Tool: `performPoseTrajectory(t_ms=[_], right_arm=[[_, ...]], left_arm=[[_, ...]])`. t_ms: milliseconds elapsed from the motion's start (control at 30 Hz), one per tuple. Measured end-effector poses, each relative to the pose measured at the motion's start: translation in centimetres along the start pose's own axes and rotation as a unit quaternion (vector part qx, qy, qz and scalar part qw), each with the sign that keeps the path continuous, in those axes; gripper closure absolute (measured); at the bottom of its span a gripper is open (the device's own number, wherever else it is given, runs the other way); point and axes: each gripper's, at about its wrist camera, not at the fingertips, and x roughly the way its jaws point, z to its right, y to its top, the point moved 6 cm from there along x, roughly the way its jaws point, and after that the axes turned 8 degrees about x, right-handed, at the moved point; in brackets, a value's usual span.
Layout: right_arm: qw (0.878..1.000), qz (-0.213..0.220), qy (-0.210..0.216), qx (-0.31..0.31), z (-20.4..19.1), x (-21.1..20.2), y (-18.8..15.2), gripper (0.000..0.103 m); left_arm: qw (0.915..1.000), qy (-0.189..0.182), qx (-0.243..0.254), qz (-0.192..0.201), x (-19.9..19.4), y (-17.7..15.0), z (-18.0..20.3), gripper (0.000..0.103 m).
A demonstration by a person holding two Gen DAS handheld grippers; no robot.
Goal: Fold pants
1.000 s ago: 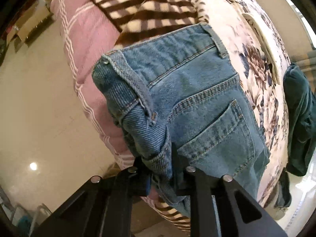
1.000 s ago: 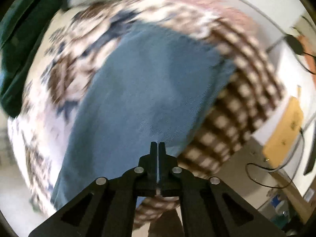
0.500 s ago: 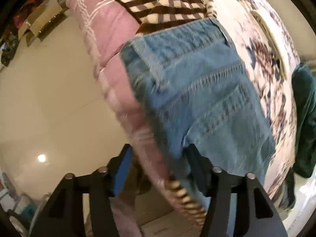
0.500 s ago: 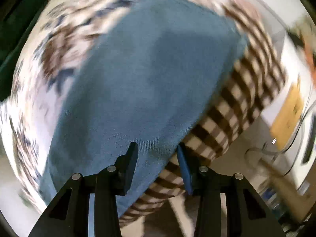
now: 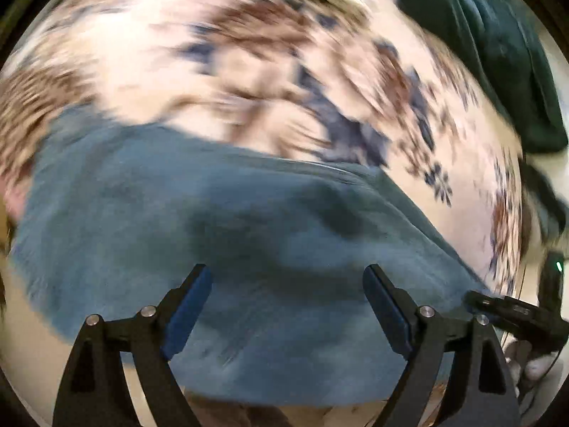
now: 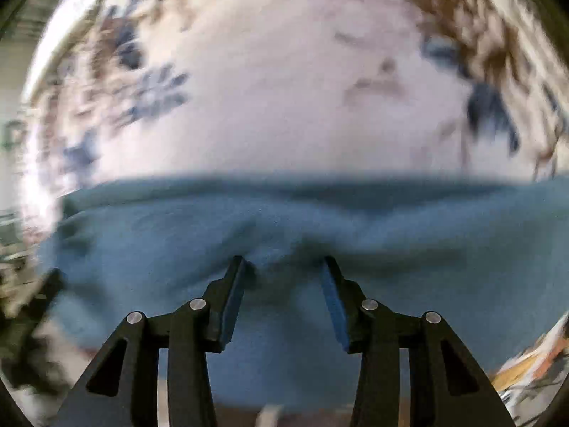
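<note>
Both spread: left hand-held gripper (image 5: 286, 277) and right hand-held gripper (image 6: 282, 268) above the jeans (image 5: 249, 249), lying left-to-right (blurred) on the floral bed (image 6: 266, 89).

I see a bed spread with a white floral bedcover (image 5: 220, 57) in brown and blue, heavily motion-blurred. A dark green garment (image 5: 498, 53) lies at its far right. Pale floor (image 5: 21, 320) shows at lower left.
</note>
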Motion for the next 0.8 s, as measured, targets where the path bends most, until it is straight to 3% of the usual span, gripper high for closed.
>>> performPoseTrajectory(t_ms=[67, 167, 267, 367, 500, 567, 667, 733, 800], right_arm=[[0.999, 0.007, 0.002, 0.037, 1.0, 1.0, 1.5, 0.06], [0.997, 0.037, 0.011, 0.066, 1.8, -0.1, 2.2, 0.06], [0.995, 0.057, 0.019, 0.08, 3.3, -1.9, 1.6, 0.06], [0.985, 0.075, 0.063, 0.142, 8.2, -5.0, 0.7, 0.054], [0.947, 0.128, 0.075, 0.286, 20.1, -9.2, -2.5, 0.046], [0.916, 0.151, 0.041, 0.369, 26.9, -10.6, -5.9, 0.046], [0.871, 0.162, 0.044, 0.461, 33.9, -10.3, -9.2, 0.046], [0.853, 0.167, 0.069, 0.489, 36.3, -9.7, -10.0, 0.048], [0.85, 0.165, 0.09, 0.492, 38.3, -9.0, -9.8, 0.051]], left_arm=[[0.999, 0.026, 0.035, -0.009, 2.3, 1.8, 1.0, 0.016], [0.9982, 0.039, 0.04, -0.021, 5.4, 4.2, 0.7, 0.017], [0.998, 0.043, 0.039, -0.025, 6.2, 5.4, 0.6, 0.017], [0.9987, 0.028, 0.031, -0.028, 4.9, 5.4, 0.3, 0.017], [0.9995, 0.016, 0.017, -0.021, 1.9, 4.8, 0.0, 0.017], [0.9997, 0.012, 0.016, -0.014, 0.4, 3.7, 0.6, 0.017], [0.9996, 0.008, 0.024, -0.011, 0.0, 2.2, 2.7, 0.017], [0.9992, -0.001, 0.034, -0.022, 0.8, 1.5, 4.9, 0.017], [0.9976, -0.008, 0.053, -0.042, 2.2, 0.5, 7.4, 0.017]])
